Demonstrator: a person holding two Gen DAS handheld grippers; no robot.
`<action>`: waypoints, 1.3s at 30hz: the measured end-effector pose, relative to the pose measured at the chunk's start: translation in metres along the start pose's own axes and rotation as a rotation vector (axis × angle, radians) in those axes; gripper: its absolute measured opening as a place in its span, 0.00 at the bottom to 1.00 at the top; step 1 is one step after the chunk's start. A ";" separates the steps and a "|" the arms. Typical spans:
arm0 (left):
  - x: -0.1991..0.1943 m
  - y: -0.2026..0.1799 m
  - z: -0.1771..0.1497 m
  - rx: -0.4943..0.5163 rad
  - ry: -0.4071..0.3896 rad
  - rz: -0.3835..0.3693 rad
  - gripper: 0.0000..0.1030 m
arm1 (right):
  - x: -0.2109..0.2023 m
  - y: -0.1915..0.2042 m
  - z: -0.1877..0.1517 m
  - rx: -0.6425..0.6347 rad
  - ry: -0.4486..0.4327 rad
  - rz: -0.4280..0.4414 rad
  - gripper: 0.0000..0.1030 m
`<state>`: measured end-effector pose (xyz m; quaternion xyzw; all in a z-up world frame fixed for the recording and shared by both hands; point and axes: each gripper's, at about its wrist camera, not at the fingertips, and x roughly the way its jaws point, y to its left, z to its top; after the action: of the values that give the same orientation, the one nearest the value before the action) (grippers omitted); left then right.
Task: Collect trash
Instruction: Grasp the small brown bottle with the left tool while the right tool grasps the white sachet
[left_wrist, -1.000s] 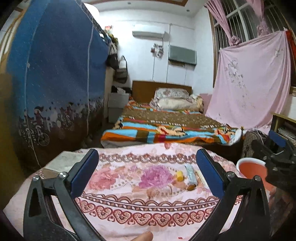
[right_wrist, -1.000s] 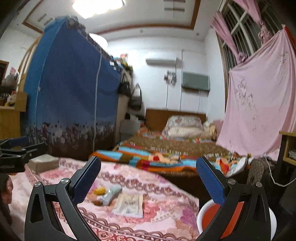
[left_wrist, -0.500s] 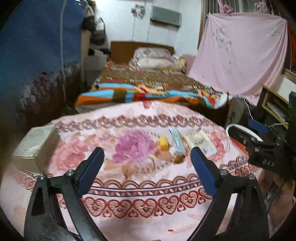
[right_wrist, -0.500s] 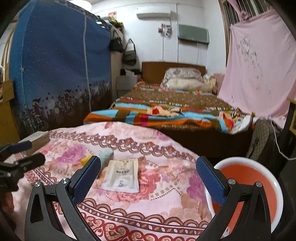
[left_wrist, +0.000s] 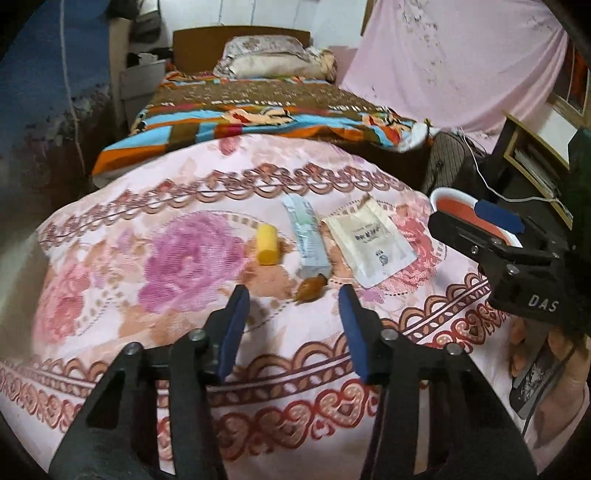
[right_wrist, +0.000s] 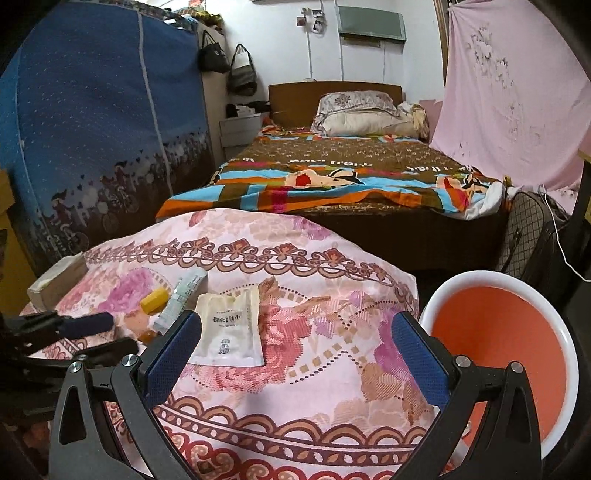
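Trash lies in a loose cluster on the counter (left_wrist: 110, 288), which is draped in a pink floral cloth: a yellow cylinder (left_wrist: 266, 244), a pale tube (left_wrist: 307, 236) with a brown cap piece (left_wrist: 311, 288) at its near end, and a flat white sachet (left_wrist: 371, 240) just beside the tube. An orange bin (right_wrist: 498, 354) with a white rim stands just off the counter's right edge, likely so pieces can be dropped straight in.

The left gripper (left_wrist: 293, 314) hovers just short of the cap piece, jaws at a moderate gap and empty; judged to be lining up on it or the tube. The right gripper (right_wrist: 295, 354) hangs between sachet and bin, jaws wide, nothing held. Probably the sachet falls to this side, being nearest.

No piece looks collected yet.
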<state>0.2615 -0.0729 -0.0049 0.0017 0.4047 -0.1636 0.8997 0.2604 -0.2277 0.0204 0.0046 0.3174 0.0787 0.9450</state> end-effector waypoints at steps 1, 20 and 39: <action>0.003 -0.002 0.001 0.006 0.009 0.000 0.28 | 0.001 -0.001 0.000 0.003 0.003 0.001 1.00; 0.000 0.020 -0.003 -0.107 0.002 0.011 0.00 | 0.016 0.004 -0.001 -0.015 0.083 0.063 1.00; -0.009 0.053 -0.022 -0.319 -0.051 -0.053 0.00 | 0.052 0.055 -0.009 -0.213 0.233 0.111 0.71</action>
<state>0.2558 -0.0172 -0.0200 -0.1561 0.4026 -0.1211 0.8938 0.2876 -0.1655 -0.0142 -0.0870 0.4138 0.1641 0.8912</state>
